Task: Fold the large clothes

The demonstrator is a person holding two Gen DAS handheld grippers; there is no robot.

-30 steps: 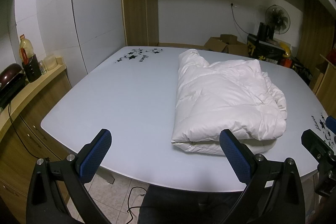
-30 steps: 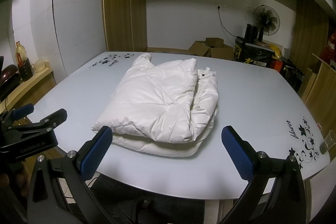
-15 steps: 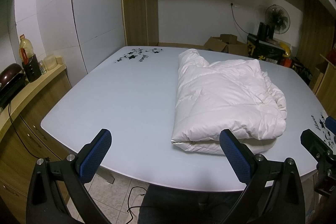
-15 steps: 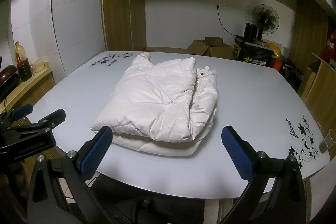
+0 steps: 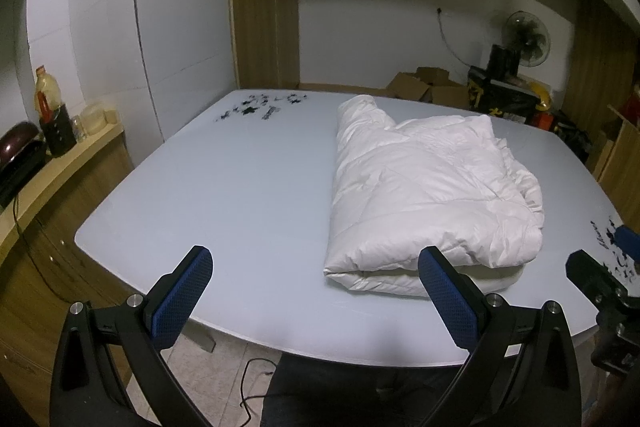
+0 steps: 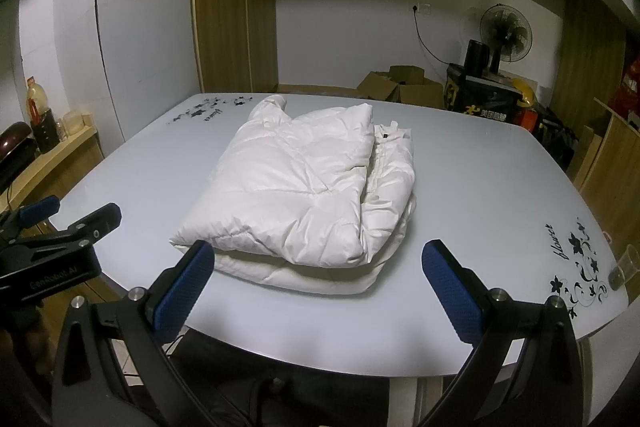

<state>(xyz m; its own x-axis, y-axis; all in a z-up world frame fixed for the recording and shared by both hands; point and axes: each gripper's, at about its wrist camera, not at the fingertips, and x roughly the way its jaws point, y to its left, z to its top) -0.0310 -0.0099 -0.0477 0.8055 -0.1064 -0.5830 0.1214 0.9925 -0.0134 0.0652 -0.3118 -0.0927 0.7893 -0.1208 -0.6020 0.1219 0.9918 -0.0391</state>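
A white puffy down jacket [image 5: 428, 195] lies folded into a thick bundle on the pale blue-grey table [image 5: 240, 187]. It also shows in the right wrist view [image 6: 304, 195], with the open layered edge on its right side. My left gripper [image 5: 316, 287] is open and empty, held over the table's near edge, left of the jacket's near end. My right gripper [image 6: 318, 279] is open and empty, just short of the jacket's near edge. Each gripper shows at the edge of the other's view.
Black flower prints mark the table's far left corner [image 5: 260, 107] and near right corner [image 6: 576, 259]. A wooden counter [image 5: 52, 163] with bottles stands left. Cardboard boxes [image 6: 400, 87], a fan [image 6: 506, 35] and a wooden cabinet [image 6: 608, 155] stand behind and right. A small clear cup [image 6: 624, 263] sits at the right table edge.
Both grippers have barely drifted; the views shifted only slightly. The jacket has not moved.
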